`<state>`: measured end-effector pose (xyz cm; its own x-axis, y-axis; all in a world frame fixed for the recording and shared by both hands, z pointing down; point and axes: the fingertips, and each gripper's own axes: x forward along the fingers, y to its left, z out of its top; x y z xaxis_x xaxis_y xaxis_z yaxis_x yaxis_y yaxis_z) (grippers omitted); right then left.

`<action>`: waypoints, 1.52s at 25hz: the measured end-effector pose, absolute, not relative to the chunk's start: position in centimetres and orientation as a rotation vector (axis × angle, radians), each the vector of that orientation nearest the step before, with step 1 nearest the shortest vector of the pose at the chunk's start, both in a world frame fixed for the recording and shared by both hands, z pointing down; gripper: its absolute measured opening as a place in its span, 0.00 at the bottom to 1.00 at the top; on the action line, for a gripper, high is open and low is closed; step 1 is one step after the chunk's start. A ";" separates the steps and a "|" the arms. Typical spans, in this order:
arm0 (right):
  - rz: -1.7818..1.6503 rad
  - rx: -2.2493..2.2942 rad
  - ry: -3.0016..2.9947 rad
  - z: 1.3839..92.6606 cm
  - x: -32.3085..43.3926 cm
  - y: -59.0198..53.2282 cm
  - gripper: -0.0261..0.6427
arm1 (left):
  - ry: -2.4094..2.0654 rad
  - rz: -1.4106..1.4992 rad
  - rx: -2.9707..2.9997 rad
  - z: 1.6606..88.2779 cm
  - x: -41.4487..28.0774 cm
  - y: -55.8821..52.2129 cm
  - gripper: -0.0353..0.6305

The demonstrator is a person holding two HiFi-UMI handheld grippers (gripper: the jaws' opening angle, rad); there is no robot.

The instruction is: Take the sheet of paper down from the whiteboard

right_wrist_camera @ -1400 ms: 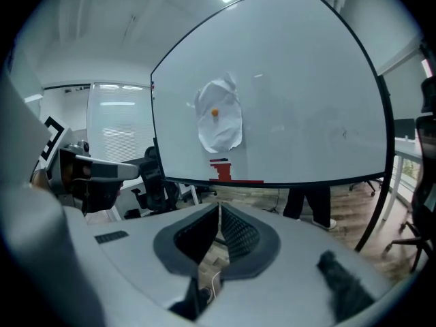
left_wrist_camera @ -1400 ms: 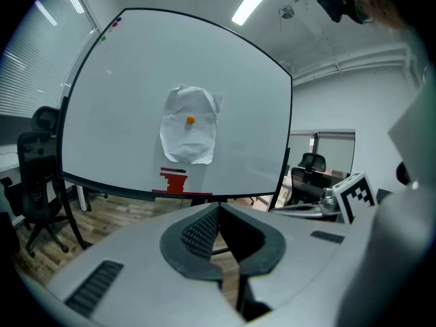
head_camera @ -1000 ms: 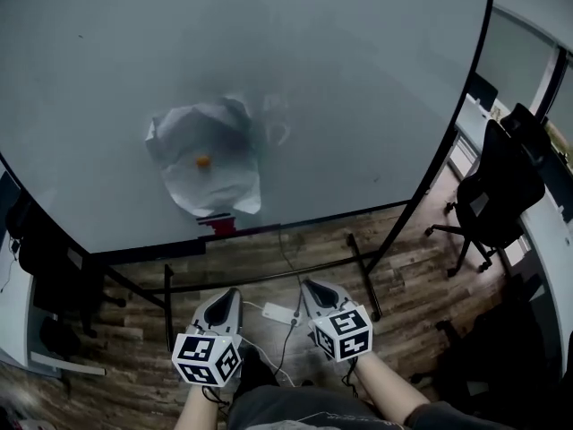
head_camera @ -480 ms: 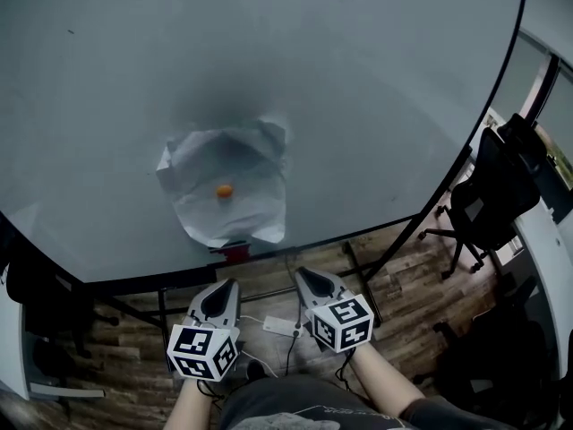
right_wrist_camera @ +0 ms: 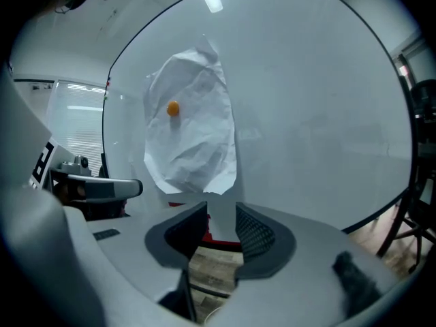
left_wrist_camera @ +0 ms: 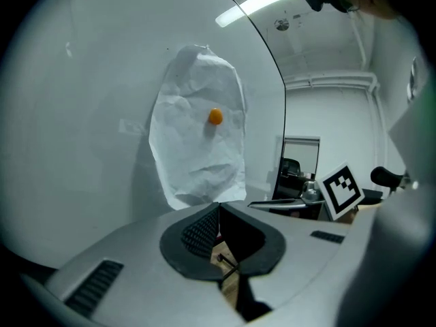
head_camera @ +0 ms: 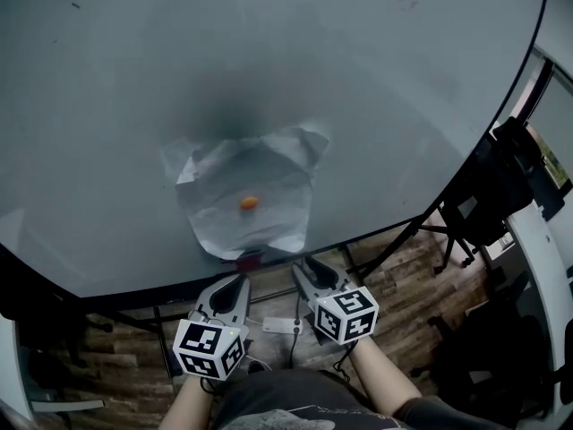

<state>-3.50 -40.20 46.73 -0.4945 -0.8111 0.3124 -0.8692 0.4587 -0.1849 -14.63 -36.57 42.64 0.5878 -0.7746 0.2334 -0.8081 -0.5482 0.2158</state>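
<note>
The crumpled sheet of paper [head_camera: 246, 186] hangs under an orange magnet [head_camera: 249, 202] just above the whiteboard [head_camera: 385, 106]'s lower edge, with bare board all round it. Below that edge, the left gripper [head_camera: 236, 280] has its jaws together and empty. The right gripper [head_camera: 305, 264]'s jaws have just been opening, with nothing between them. Both grippers are nearer the edge than a second ago.

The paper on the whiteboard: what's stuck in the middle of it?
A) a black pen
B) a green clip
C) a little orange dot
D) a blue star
C: a small round orange dot sits near the middle of the crumpled white paper on the whiteboard, and it shows in both gripper views too.
</note>
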 end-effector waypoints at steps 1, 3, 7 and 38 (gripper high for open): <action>0.480 1.486 -2.522 46.7 -3.7 -40.5 0.22 | -1.280 0.156 2.526 42.6 -14.7 -36.7 0.07; 0.486 1.518 -2.522 46.5 -4.0 -41.1 0.24 | -1.259 0.153 2.541 42.5 -15.0 -37.1 0.08; 0.505 1.530 -2.557 45.7 -4.7 -42.0 0.26 | -1.262 0.159 2.543 42.4 -15.5 -37.7 0.08; 0.417 1.068 -2.791 44.5 -4.2 -44.4 0.08 | -1.909 0.128 2.364 35.4 -13.8 -42.0 0.08</action>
